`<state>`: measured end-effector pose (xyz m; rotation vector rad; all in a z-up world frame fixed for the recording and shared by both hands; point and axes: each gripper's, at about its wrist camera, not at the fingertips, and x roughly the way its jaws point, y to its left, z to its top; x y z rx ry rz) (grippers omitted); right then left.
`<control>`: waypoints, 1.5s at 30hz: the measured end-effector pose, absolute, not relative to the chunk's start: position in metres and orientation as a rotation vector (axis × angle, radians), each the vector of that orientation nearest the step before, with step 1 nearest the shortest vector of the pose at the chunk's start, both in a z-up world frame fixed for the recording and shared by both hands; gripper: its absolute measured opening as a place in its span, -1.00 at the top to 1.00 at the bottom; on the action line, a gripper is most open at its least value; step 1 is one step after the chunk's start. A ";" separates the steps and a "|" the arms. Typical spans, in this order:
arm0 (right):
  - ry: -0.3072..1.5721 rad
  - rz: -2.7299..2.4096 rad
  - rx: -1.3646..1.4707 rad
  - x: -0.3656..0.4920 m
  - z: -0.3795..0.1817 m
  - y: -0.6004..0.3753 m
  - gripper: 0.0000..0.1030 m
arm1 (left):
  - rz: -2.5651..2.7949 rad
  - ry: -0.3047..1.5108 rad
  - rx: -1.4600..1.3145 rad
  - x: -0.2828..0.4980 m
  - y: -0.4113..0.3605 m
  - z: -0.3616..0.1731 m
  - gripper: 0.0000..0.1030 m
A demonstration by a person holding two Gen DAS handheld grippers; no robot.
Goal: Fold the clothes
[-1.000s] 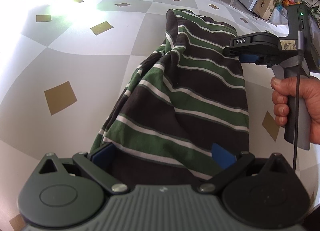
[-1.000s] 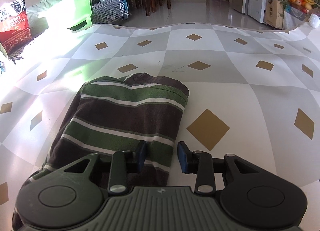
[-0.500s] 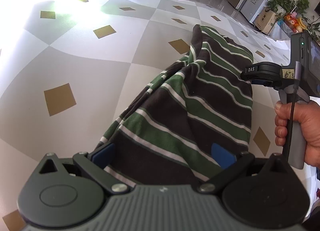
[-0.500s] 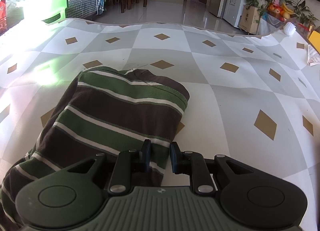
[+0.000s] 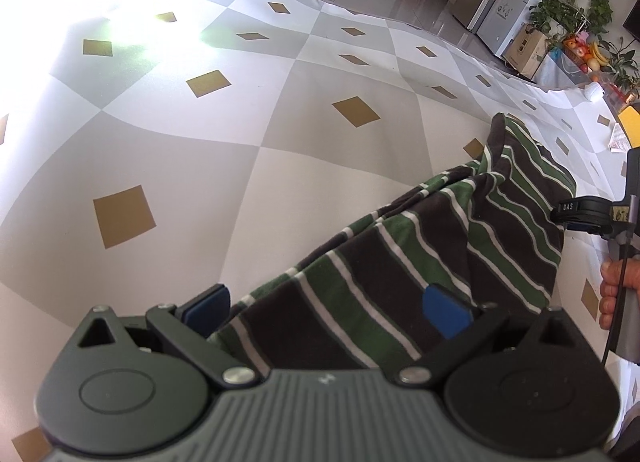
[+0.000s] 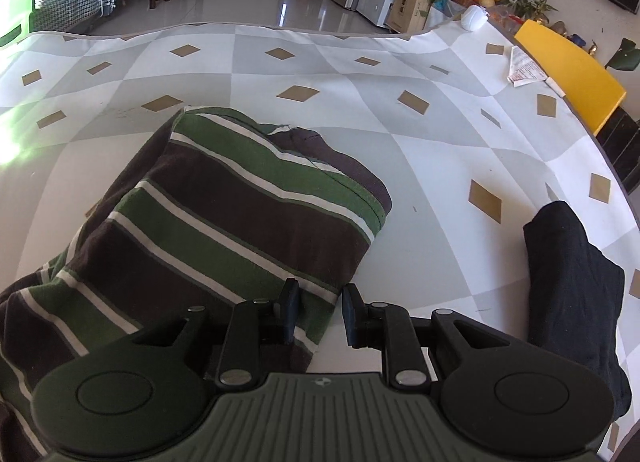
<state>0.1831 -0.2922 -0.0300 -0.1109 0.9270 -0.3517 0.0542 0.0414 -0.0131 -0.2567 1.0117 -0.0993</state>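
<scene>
so the biggest thing here is the table [image 6: 440, 165], covered in a grey and white checked cloth with little tan diamonds, takes up basically both views

on it lies the striped shirt [image 6: 240, 221], brown, green and white bands, bunched into a long rumpled strip. In the right wrist view it runs from the bottom left corner up toward the middle of the table, with its far end folded over itself. In the left wrist view it stretches from right under the camera out toward the right edge of the frame

off to the right, near the table edge, there's a dark folded garment [image 6: 572, 282], well apart from the shirt

left gripper [image 5: 326, 304] has its blue pads spread wide, the shirt's near end lies between them and the pads don't press on it, so it's open

right gripper [image 6: 320, 312] sits at the shirt's right edge, jaws narrow with a gap showing. The left pad is right against the cloth edge, the right pad is over bare table. Looks like nothing's pinched

the hand [image 5: 618, 290] holding the right gripper's handle shows at the right edge of the left view

smallest bit: a printed paper [image 6: 524, 69] near the far right rim, next to a yellow chair [image 6: 568, 73]
</scene>
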 end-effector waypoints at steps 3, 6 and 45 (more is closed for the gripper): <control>0.942 -0.385 -0.057 0.170 -0.024 -0.313 0.54 | -0.120 1.007 -0.244 0.051 0.034 -0.012 -1.00; 0.925 -0.372 -0.011 0.157 -0.015 -0.325 0.49 | -0.147 0.995 -0.229 0.047 0.026 -0.008 -1.00; 0.912 0.044 -0.038 0.142 -0.029 -0.306 0.20 | -0.245 1.062 -0.040 0.031 -0.012 -0.033 -0.99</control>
